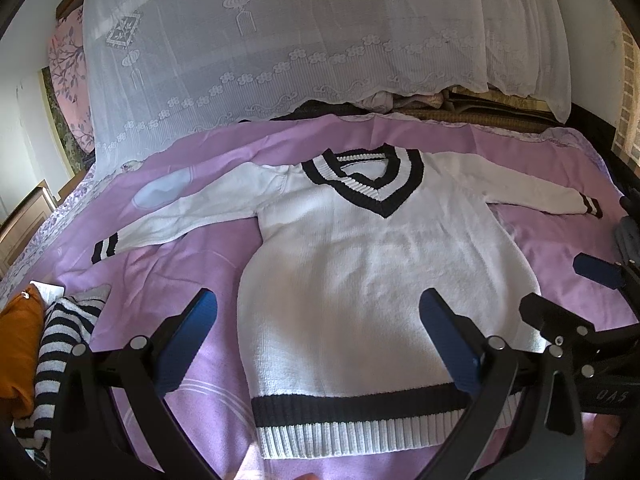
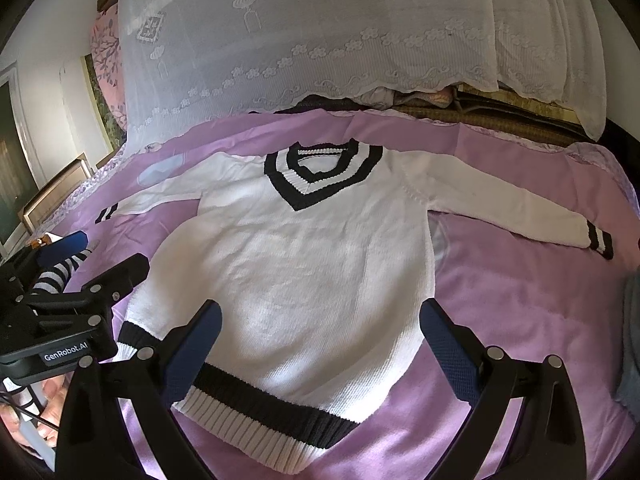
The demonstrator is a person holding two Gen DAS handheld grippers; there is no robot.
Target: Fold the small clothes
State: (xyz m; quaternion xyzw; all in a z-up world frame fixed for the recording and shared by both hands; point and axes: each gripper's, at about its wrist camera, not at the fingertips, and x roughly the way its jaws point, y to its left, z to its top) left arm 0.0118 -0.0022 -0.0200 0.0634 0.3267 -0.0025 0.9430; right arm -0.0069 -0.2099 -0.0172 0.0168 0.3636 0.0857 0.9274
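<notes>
White knit V-neck sweater (image 1: 360, 272) with black trim, flat, face-up, both sleeves outstretched, on purple bedspread (image 1: 192, 256)

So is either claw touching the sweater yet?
Cannot tell. Both claws, left and right, are open and frame the sweater near its hem, but neither wrist view shows plain contact or a clear gap beneath the fingers.
</notes>
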